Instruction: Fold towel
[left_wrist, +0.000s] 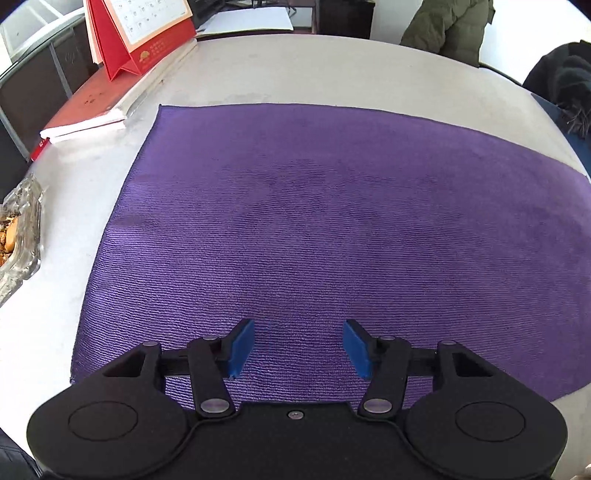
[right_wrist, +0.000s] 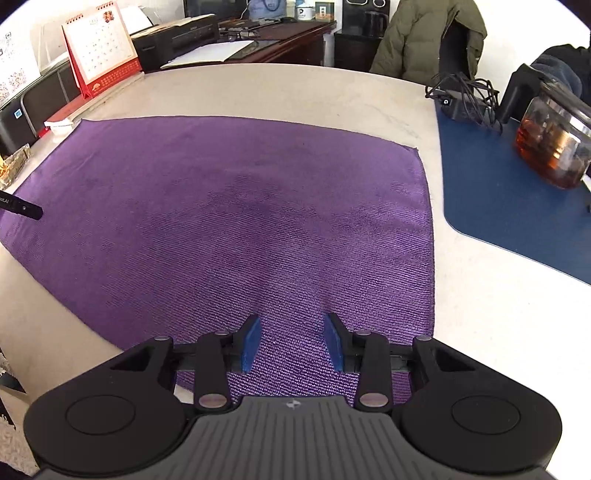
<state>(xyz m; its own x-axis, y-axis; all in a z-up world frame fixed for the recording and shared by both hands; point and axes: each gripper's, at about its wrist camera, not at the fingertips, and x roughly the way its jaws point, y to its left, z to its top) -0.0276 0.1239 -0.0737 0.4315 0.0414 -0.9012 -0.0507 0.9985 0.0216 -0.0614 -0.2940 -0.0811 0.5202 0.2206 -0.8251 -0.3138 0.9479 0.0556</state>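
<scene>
A purple towel (left_wrist: 314, 229) lies spread flat on the pale table (left_wrist: 258, 70); it also shows in the right wrist view (right_wrist: 229, 221). My left gripper (left_wrist: 298, 345) is open and empty, its blue pads (left_wrist: 241, 347) over the towel's near edge, toward the near left corner. My right gripper (right_wrist: 292, 341) is open and empty above the towel's near edge, close to the near right corner. A tip of the left gripper (right_wrist: 22, 209) shows at the left edge of the right wrist view.
A red desk calendar (left_wrist: 144, 33) and a red-covered book (left_wrist: 88, 107) sit at the far left. A glass ashtray (left_wrist: 18, 243) is at the left edge. On the right lie a blue mat (right_wrist: 517, 206), a glass teapot (right_wrist: 554, 144) and tangled cables (right_wrist: 465, 96).
</scene>
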